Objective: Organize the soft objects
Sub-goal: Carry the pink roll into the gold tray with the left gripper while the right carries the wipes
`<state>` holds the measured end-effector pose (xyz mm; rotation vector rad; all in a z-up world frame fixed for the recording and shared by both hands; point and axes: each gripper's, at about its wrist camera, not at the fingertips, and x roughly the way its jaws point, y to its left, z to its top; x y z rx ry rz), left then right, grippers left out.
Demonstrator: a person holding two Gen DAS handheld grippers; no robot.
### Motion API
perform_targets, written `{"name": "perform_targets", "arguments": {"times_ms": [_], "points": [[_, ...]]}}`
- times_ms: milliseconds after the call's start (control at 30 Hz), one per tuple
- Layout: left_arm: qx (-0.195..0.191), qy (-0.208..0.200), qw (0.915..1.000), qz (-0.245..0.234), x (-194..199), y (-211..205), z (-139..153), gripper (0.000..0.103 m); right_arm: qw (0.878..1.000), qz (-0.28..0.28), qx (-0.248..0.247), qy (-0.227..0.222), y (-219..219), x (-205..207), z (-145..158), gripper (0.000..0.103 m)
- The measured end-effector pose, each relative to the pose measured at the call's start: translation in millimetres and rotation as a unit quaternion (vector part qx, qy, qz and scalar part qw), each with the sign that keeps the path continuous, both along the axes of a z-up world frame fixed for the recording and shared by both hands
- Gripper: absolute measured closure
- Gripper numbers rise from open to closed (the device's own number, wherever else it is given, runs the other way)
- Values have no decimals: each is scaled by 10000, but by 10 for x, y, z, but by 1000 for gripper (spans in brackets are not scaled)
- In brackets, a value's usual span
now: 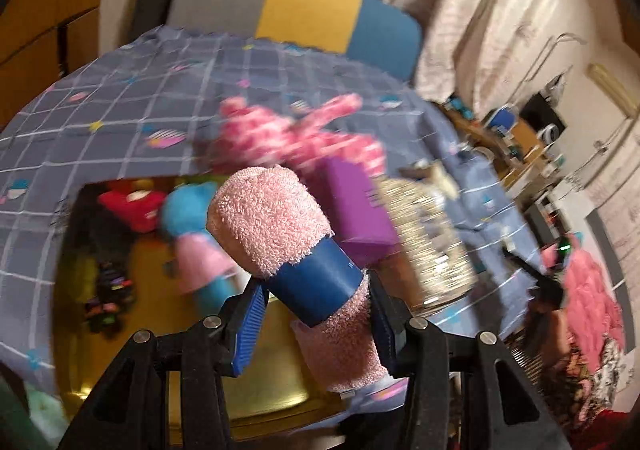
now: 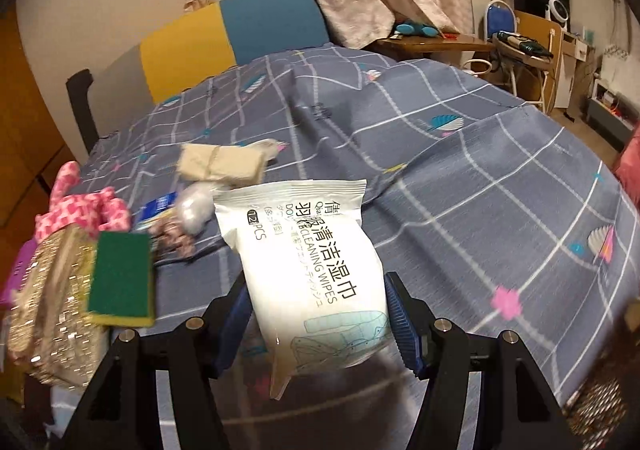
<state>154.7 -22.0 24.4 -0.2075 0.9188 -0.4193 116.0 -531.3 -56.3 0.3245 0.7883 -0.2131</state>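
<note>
The left gripper point(image 1: 316, 314) is clamped on a rolled pink towel point(image 1: 272, 226) with a blue band point(image 1: 320, 286) around its middle; both blue pads press against the roll. The roll is held above the gold tray point(image 1: 276, 378), which lies on the checked blue cloth point(image 1: 132, 97). Inside the tray, at its far end, lie a red soft toy point(image 1: 132, 205) and a blue and pink soft toy point(image 1: 196, 234). Beyond the tray's far edge lie a pink patterned plush point(image 1: 296, 137), a purple block point(image 1: 356, 205) and a glittery pouch point(image 1: 428, 242).

The right gripper point(image 2: 320, 314) is clamped on a white pack of cleaning wipes point(image 2: 308, 250), held above the same cloth point(image 2: 460, 185). Left of the pack, a green and yellow sponge point(image 2: 120, 282) rests on the glittery pouch point(image 2: 48, 314). Beyond the pack lies a beige bundle tied with string point(image 2: 220, 163).
</note>
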Motion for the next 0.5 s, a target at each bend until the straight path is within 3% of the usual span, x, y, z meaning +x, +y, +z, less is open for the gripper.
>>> {"name": "perform_targets", "arguments": {"times_ms": [267, 500], "points": [[776, 755, 9939, -203, 213, 533, -419, 55, 9994, 190, 222, -169, 461, -153, 123, 38], [1621, 1245, 9777, -490, 342, 756, -794, 54, 9987, 357, 253, -251, 784, -227, 222, 38]]}}
